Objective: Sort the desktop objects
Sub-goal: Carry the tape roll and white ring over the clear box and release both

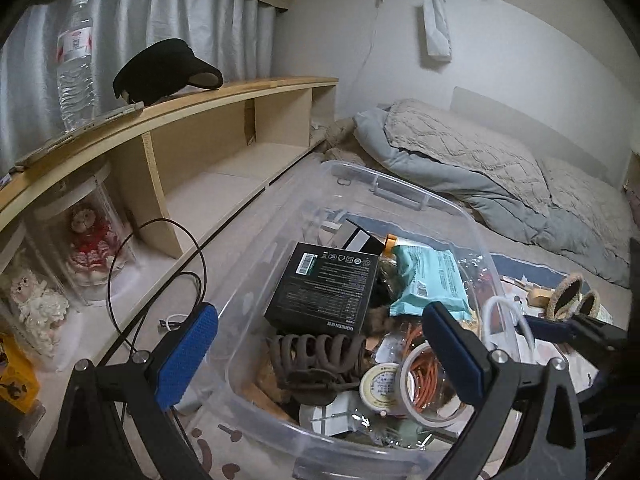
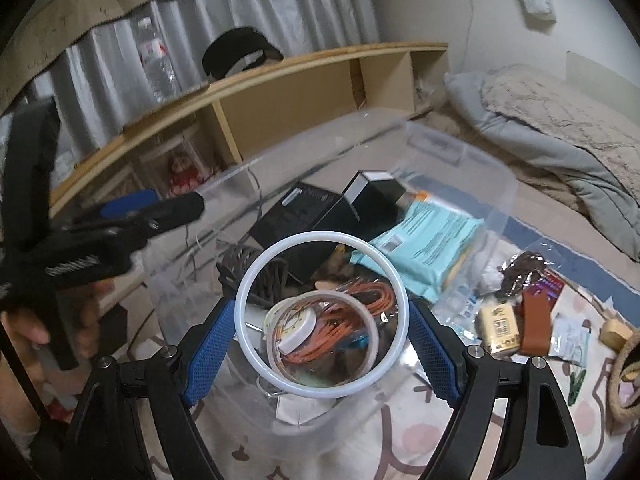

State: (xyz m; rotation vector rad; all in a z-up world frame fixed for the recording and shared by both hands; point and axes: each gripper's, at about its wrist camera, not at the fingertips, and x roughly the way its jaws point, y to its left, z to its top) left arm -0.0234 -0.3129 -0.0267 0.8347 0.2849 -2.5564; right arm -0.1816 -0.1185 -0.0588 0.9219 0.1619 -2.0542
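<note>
In the right wrist view, my right gripper is shut on a thin white ring, its blue pads pressing on the ring's two sides. The ring hangs over a clear plastic bin. The bin holds a black box, a brown hair claw, tape rolls, orange cable and a teal packet. My left gripper stands wide open above the bin's near end with nothing between its fingers. It also shows at the left of the right wrist view, as the left gripper held by a hand.
A wooden shelf runs along the left with a water bottle and a black visor on top and dolls below. Right of the bin lie a yellow box, a brown strap and a woven basket. Bedding lies behind.
</note>
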